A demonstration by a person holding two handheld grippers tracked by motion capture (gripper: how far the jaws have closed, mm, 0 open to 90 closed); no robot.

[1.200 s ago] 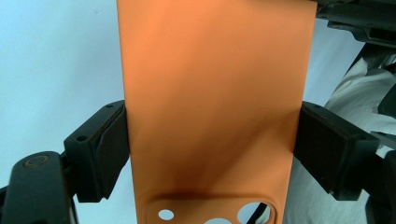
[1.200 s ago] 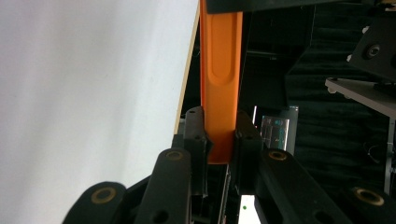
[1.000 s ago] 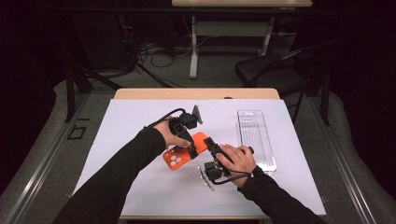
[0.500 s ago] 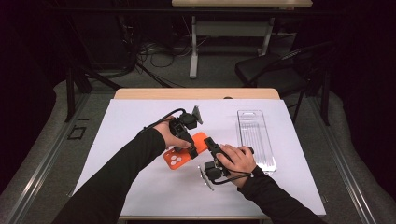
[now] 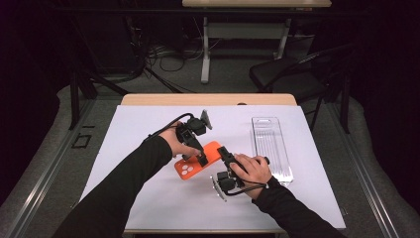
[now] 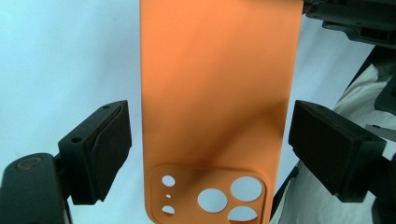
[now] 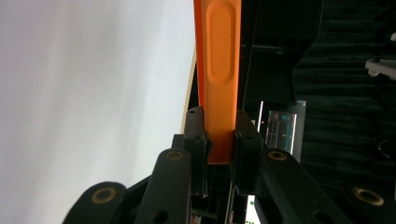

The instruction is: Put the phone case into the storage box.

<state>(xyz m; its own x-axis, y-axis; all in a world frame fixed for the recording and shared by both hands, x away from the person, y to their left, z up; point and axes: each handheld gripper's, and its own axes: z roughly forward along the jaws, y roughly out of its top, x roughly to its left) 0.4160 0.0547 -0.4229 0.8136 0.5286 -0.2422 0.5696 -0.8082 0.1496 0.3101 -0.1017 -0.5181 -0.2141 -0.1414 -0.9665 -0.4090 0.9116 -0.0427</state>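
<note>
An orange phone case (image 5: 189,167) lies back-up over the white table cover, its camera cut-outs (image 6: 212,196) toward the person. My left gripper (image 5: 201,158) comes down over its middle. In the left gripper view (image 6: 215,149) the two black pads (image 6: 109,149) stand on either side of the case's long edges with a thin gap at each, so it is open. My right gripper (image 5: 224,153) is shut on the case's far short end. In the right gripper view (image 7: 217,123) the case (image 7: 219,70) shows edge-on, pinched between the jaws.
A clear ribbed plastic tray (image 5: 270,148) lies to the right of the hands on the white table cover (image 5: 143,129). Beyond the table stand a black chair (image 5: 292,74) and a second table's legs, with cables on the floor.
</note>
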